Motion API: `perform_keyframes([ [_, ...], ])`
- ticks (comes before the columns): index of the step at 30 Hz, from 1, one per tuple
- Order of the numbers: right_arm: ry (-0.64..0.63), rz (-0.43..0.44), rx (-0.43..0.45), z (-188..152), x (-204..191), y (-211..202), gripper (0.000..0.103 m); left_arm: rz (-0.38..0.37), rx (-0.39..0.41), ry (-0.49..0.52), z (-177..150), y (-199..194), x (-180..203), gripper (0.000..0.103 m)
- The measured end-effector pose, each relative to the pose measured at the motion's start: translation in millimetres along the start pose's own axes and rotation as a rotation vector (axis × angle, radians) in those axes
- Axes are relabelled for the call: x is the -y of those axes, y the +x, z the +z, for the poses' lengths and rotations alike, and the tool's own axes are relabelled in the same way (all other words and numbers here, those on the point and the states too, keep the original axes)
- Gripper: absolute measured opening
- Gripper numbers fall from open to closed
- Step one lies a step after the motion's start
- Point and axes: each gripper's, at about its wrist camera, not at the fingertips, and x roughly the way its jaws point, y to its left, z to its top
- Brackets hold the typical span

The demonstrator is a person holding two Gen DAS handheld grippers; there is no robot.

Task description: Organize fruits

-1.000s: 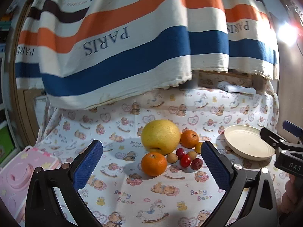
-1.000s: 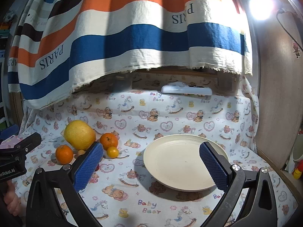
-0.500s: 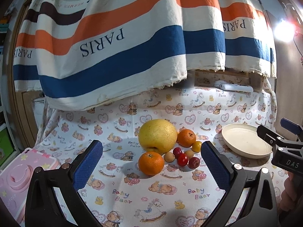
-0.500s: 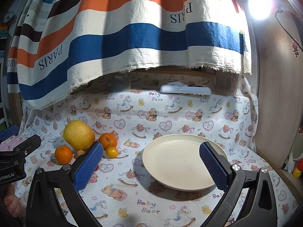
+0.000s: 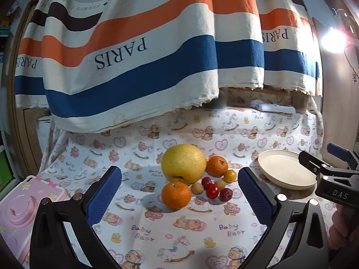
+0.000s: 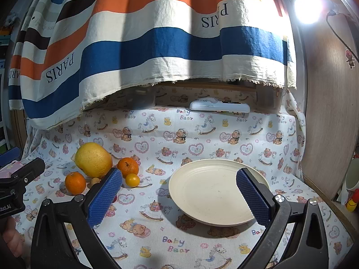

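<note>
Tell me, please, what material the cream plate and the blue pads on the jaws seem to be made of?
Plate: probably matte plastic or a melamine-like material; its surface is dull with faint concentric rings and no glassy shine, though glazed ceramic is possible. Pads: likely rubber or soft foam; they show a fine dotted grip texture and no gloss.

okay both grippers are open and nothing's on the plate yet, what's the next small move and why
Probably ease the left hand-held gripper forward and down onto the near orange. Its jaws stand open and empty, and that orange sits centred between them, the closest fruit in the pile. The plate lies bare to the right, under the open right hand-held gripper, ready to receive it.
</note>
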Motion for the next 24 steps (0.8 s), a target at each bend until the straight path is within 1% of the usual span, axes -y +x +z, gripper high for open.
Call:
perform_keyframes([
  [24, -0.007, 0.004, -0.004, 1.3, -2.3, -0.4, 0.102, -0.023, -0.004, 0.021, -3.7, -0.2, 6.1, 0.103],
])
